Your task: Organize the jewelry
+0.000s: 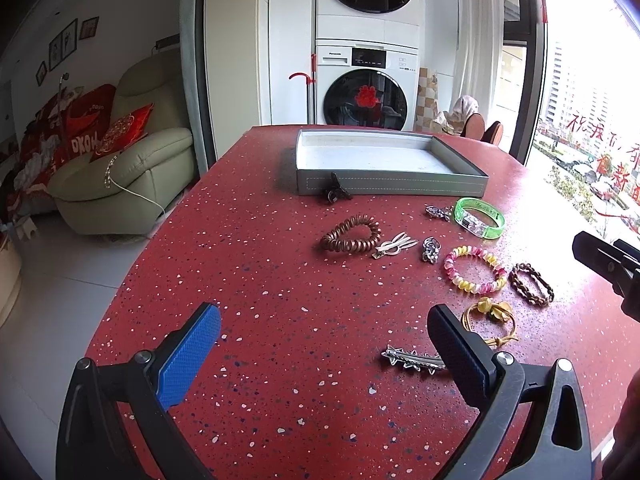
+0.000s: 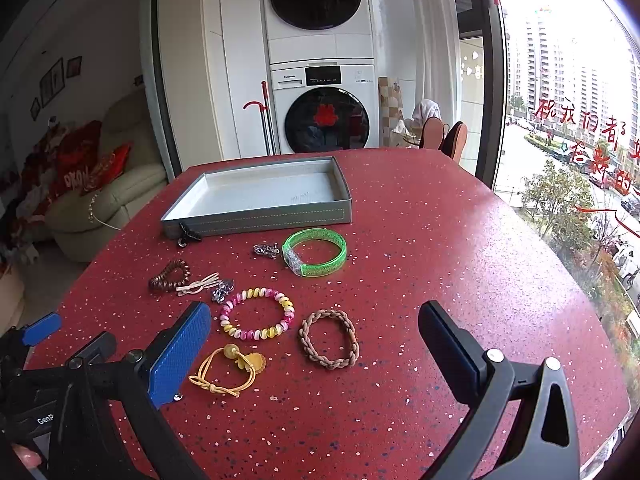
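Hovering above the red speckled tabletop [image 1: 260, 280], the left gripper [image 1: 324, 344] has its fingers spread wide and holds nothing; the right gripper [image 2: 316, 344] is likewise spread and empty. A grey tray [image 1: 384, 186] sits at the far side, with a dark claw clip [image 1: 334, 192] touching its near wall. Nearer lie a brown coil hair tie [image 1: 351, 235], a green bangle [image 1: 479, 218], a pink and yellow coil bracelet [image 2: 258, 314], a brown braided band [image 2: 329, 338], a yellow hair tie [image 2: 228, 368] and a spiky silver clip [image 1: 414, 360] just beside the left gripper's right finger.
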